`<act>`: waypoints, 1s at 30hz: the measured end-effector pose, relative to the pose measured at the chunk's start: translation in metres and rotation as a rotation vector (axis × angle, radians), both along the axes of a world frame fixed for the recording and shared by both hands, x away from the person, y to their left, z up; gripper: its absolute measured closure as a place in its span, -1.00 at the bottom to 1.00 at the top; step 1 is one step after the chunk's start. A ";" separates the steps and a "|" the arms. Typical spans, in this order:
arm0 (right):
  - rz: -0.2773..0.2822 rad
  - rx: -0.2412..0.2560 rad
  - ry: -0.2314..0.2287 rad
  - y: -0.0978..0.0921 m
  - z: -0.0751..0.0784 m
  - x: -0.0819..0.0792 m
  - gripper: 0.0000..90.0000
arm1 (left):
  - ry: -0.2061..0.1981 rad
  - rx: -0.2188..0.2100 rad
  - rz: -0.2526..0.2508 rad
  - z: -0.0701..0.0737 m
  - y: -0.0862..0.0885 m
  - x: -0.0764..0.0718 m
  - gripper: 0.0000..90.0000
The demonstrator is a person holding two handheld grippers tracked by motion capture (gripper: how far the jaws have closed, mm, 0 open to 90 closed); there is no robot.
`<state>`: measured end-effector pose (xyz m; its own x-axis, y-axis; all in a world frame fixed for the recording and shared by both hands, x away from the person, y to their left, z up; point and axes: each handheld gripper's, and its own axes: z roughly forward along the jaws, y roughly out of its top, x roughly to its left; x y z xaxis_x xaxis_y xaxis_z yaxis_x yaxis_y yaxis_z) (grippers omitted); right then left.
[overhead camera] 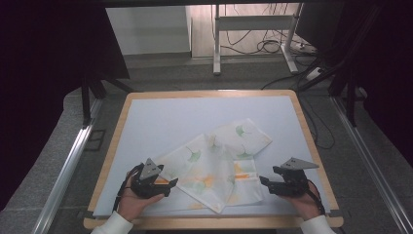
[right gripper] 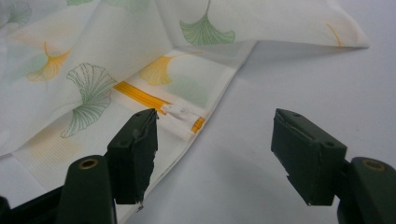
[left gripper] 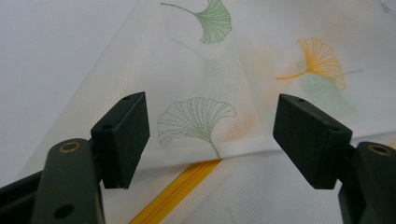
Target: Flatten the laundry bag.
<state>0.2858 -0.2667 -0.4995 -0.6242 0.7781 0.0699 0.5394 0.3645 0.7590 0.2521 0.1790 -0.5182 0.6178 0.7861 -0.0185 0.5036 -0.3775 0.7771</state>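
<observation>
Both pairs of fingers stand wide apart and hold nothing: the left gripper (overhead camera: 168, 184) rests in the person's left hand (overhead camera: 130, 202) at the near left of the counter (overhead camera: 160, 117), the right gripper (overhead camera: 265, 181) in the right hand (overhead camera: 307, 202) at the near right. Between them lies a white, thin cloth bag (overhead camera: 214, 163) printed with green and orange ginkgo leaves, crumpled and folded over itself, with an orange zipper (right gripper: 140, 97) running along one edge and a white pull (right gripper: 180, 112) at its end. The counter is pale blue-grey with a light wooden rim; beyond it are grey floor, a white desk frame (overhead camera: 253, 29) with loose cables (overhead camera: 265, 46) and dark curtains at both sides. In the left gripper view the cloth spreads between and beyond the left fingers (left gripper: 123, 137), a folded edge with the zipper just below them. In the right gripper view the bag's zipper corner sits beside the left-hand one of the right fingers (right gripper: 135, 154); whether they touch I cannot tell, and bare counter lies between the two.
</observation>
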 end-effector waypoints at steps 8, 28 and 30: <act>0.004 -0.016 0.006 0.002 -0.001 -0.001 -0.30 | 0.004 -0.006 -0.014 0.002 -0.002 -0.001 -0.40; 0.103 0.014 0.014 0.007 0.006 -0.005 0.97 | 0.016 0.009 -0.069 0.007 -0.029 0.004 -0.36; 0.113 0.012 0.014 0.010 0.006 -0.005 0.98 | 0.014 0.024 -0.086 0.007 -0.034 0.003 -0.36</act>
<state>0.2806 -0.2565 -0.4937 -0.7071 0.7016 0.0881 0.5057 0.4146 0.7565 0.2553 0.1454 -0.5107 0.6832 0.7302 -0.0093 0.4788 -0.4383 0.7607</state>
